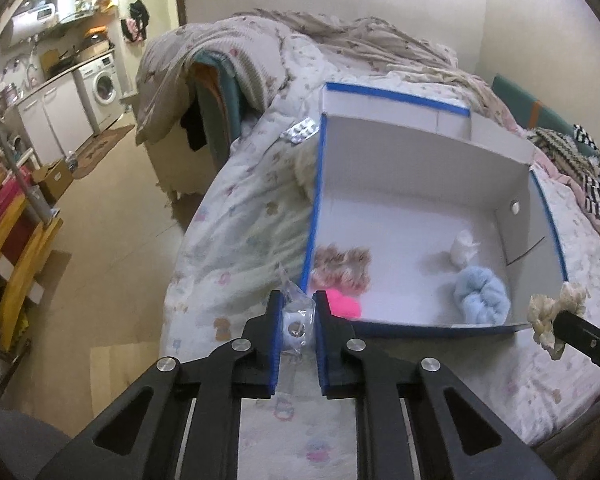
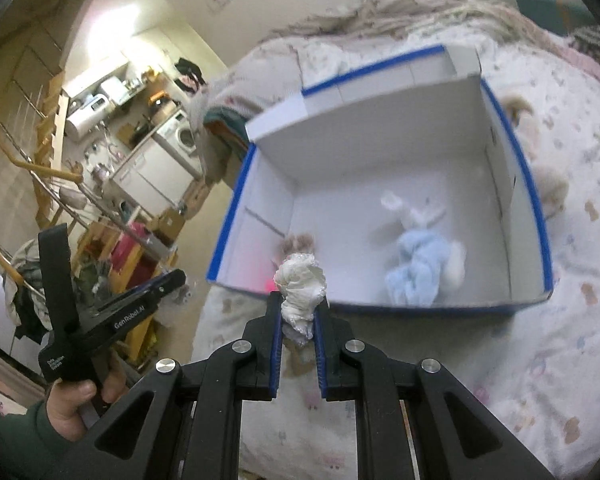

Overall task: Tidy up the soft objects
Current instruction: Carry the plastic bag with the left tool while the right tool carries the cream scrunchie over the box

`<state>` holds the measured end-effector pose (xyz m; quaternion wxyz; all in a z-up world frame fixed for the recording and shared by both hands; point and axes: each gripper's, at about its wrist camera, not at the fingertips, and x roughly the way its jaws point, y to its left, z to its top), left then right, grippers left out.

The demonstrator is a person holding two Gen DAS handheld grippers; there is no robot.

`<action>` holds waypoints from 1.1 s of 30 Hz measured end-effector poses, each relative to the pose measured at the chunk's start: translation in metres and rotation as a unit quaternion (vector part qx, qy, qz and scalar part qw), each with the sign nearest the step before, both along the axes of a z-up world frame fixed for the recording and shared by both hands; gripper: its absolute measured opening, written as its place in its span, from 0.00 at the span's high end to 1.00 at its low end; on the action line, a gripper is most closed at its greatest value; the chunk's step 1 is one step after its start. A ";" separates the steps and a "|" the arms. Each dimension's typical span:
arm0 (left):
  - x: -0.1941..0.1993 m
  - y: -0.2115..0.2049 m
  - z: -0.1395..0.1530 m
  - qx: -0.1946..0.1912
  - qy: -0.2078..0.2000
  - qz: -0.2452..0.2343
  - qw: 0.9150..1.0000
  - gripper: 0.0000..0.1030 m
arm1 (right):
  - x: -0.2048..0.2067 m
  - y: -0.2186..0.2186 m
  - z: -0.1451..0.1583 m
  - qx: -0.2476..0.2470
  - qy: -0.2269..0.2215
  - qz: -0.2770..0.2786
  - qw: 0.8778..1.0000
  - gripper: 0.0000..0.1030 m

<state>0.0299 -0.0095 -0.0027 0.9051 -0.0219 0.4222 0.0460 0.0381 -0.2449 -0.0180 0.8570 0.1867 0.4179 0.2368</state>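
Cream scrunchie (image 2: 300,292) pinched between right fingers (image 2: 275,320); clear-wrapped white roll (image 1: 296,322) between left fingers; blue scrunchie (image 1: 480,300), pink pom (image 1: 344,304) in box (image 1: 420,216) beyond.

White lettering reading "GenRobot.AI" runs along the black body of the left tongs (image 2: 172,280). A second small white label lower on its handle is too small to read.

Black tongs (image 1: 297,312), blue pads, silver screws; white lettering; green sleeve (image 2: 16,432).
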 end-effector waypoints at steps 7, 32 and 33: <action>0.012 -0.012 0.006 -0.037 0.008 -0.034 0.999 0.88 | 0.009 -0.021 0.004 0.018 -0.001 -0.024 1.000 0.85; 0.081 -0.050 -0.017 -0.018 0.024 -0.102 0.994 0.88 | 0.069 -0.047 -0.026 -0.037 0.050 -0.104 0.993 0.85; 0.083 -0.051 -0.024 -0.016 0.034 -0.101 0.994 0.88 | 0.070 -0.047 -0.030 -0.047 0.059 -0.108 0.991 0.85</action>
